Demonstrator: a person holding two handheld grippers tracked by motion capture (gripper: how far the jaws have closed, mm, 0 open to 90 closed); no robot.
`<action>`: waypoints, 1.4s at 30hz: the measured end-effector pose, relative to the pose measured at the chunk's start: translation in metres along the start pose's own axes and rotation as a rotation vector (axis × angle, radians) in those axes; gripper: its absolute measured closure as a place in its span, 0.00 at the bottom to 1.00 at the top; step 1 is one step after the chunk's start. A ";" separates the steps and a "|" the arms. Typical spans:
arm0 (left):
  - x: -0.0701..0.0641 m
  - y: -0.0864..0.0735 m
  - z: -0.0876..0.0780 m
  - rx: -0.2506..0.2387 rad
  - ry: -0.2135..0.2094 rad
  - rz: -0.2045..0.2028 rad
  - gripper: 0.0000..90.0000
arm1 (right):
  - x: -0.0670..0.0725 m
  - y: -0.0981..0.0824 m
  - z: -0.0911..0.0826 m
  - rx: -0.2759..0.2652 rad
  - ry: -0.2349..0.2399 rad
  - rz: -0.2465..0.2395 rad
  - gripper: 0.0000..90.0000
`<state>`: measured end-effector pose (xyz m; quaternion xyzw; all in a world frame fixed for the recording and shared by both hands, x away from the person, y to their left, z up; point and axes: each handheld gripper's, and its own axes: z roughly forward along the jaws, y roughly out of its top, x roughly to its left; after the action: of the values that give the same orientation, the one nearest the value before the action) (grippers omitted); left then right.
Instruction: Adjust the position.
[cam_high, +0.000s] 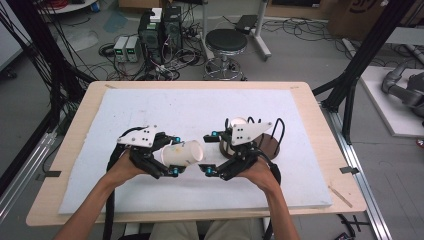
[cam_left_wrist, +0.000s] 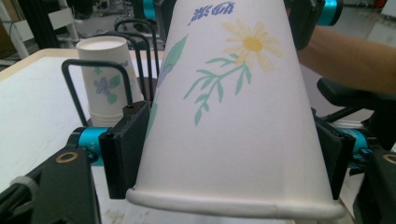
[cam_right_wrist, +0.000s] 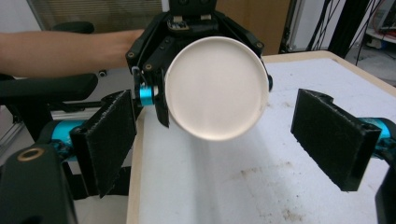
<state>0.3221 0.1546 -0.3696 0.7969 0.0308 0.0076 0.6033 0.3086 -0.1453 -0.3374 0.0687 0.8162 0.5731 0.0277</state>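
The paper cup (cam_high: 181, 153) lies sideways between both grippers, left of the wire rack (cam_high: 265, 136) holding stacked cups (cam_high: 237, 123).

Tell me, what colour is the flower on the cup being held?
Pale yellow, with green leaves, on the white paper cup. The left gripper view shows it best.

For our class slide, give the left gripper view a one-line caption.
Black fingers grip a white flower-printed paper cup beside stacked cups in a black wire rack.
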 end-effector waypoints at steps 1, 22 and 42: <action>0.000 0.000 -0.002 0.009 0.003 0.001 0.29 | 0.000 0.000 0.000 0.010 -0.003 -0.003 0.16; -0.002 0.024 -0.017 0.263 0.026 0.046 0.29 | -0.001 0.015 0.009 0.243 -0.046 -0.066 0.16; 0.001 0.036 -0.011 0.503 0.023 0.032 0.28 | -0.007 0.022 0.022 0.454 -0.053 -0.084 0.16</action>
<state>0.3236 0.1552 -0.3321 0.9221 0.0260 0.0184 0.3856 0.3199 -0.1188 -0.3241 0.0543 0.9252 0.3712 0.0570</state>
